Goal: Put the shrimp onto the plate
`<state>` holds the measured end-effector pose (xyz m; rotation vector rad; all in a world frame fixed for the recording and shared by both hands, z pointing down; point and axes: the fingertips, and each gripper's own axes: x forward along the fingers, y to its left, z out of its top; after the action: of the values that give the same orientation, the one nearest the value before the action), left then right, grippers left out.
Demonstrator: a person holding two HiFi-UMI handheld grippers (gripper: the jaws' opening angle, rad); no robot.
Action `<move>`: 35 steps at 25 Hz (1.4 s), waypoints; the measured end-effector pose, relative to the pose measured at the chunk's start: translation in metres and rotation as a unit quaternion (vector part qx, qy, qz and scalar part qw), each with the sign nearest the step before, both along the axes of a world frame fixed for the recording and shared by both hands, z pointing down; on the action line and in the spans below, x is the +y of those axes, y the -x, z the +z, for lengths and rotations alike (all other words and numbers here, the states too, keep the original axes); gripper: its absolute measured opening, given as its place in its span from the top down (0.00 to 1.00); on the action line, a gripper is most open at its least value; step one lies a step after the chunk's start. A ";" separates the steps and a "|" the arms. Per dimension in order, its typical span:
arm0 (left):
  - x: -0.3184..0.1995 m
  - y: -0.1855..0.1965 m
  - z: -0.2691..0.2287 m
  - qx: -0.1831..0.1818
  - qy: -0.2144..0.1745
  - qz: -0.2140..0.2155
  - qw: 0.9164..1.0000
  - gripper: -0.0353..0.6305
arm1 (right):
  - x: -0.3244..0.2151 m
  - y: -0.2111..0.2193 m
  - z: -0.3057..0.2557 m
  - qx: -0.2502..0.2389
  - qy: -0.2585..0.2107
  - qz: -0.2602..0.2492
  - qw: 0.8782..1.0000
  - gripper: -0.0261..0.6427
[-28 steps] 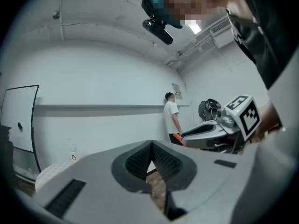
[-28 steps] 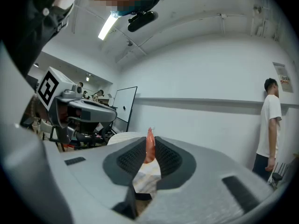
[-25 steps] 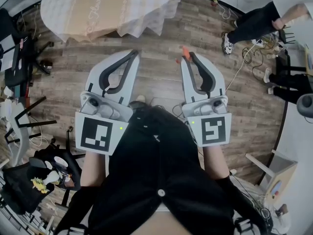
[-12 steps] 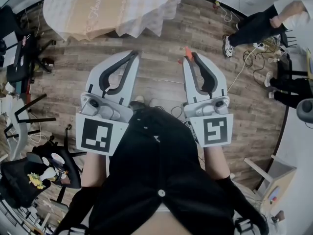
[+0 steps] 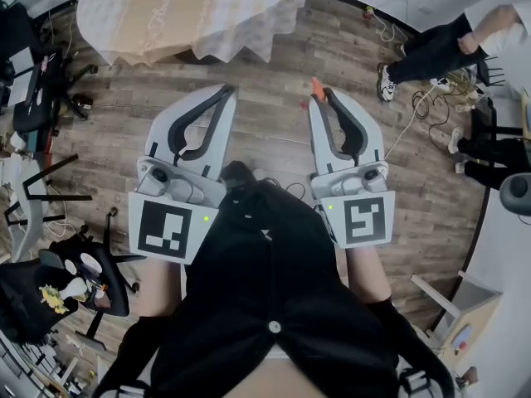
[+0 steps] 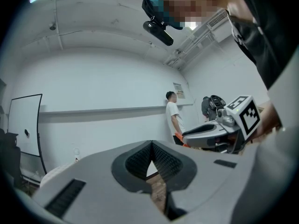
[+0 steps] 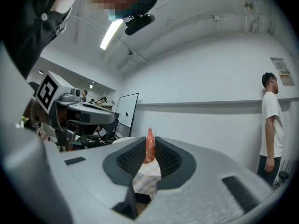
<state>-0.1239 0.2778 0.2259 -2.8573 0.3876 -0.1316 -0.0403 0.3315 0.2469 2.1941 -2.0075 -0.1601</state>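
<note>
An orange shrimp (image 5: 314, 84) sticks out of the tips of my right gripper (image 5: 319, 96), which is shut on it. In the right gripper view the shrimp (image 7: 149, 146) stands upright between the dark ribbed pads (image 7: 168, 158). My left gripper (image 5: 228, 91) is held beside it over the wooden floor, its tips together with nothing between them. In the left gripper view its pads (image 6: 163, 161) meet at the tip, and the right gripper (image 6: 205, 135) shows off to the right. No plate is in view.
A round table under a checked cloth (image 5: 191, 11) stands ahead at the top. A person in a white shirt (image 5: 448, 36) is at the far right near cables (image 5: 427, 89). Office chairs (image 5: 91, 272) crowd the left side. Wooden floor (image 5: 274, 65) lies between me and the table.
Both grippers keep their pose, the shrimp still in the right one. The table and the chairs have shifted slightly in the head view as I move.
</note>
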 end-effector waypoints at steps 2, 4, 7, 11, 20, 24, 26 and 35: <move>0.006 -0.003 0.000 0.001 -0.001 -0.001 1.000 0.94 | 0.005 -0.003 0.000 0.001 -0.001 -0.001 1.000 0.89; 0.010 -0.006 0.000 0.001 -0.002 -0.001 1.000 0.94 | 0.009 -0.008 -0.003 0.008 -0.011 -0.002 1.000 0.89; 0.014 -0.008 0.003 0.000 -0.001 -0.001 1.000 0.94 | 0.010 -0.013 -0.002 0.008 -0.017 0.000 1.000 0.89; 0.011 -0.008 0.004 -0.005 -0.003 -0.002 1.000 0.94 | 0.008 -0.012 -0.003 0.006 -0.023 0.000 1.000 0.89; -0.007 -0.022 0.003 0.005 -0.007 0.006 1.000 0.94 | -0.005 -0.023 0.003 0.002 -0.010 0.008 1.000 0.89; -0.024 -0.030 0.005 0.006 -0.003 0.009 1.000 0.94 | -0.022 -0.030 0.003 0.005 -0.009 0.011 1.000 0.89; -0.034 -0.035 0.005 0.006 -0.002 0.010 1.000 0.94 | -0.031 -0.034 0.003 0.005 -0.007 0.013 1.000 0.89; -0.089 -0.060 0.006 0.004 0.005 0.019 1.000 0.94 | -0.084 -0.057 0.003 0.005 0.000 0.020 1.000 0.89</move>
<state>-0.0638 0.1885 0.2317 -2.8738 0.3338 -0.1155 0.0163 0.2476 0.2499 2.2276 -1.9575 -0.1653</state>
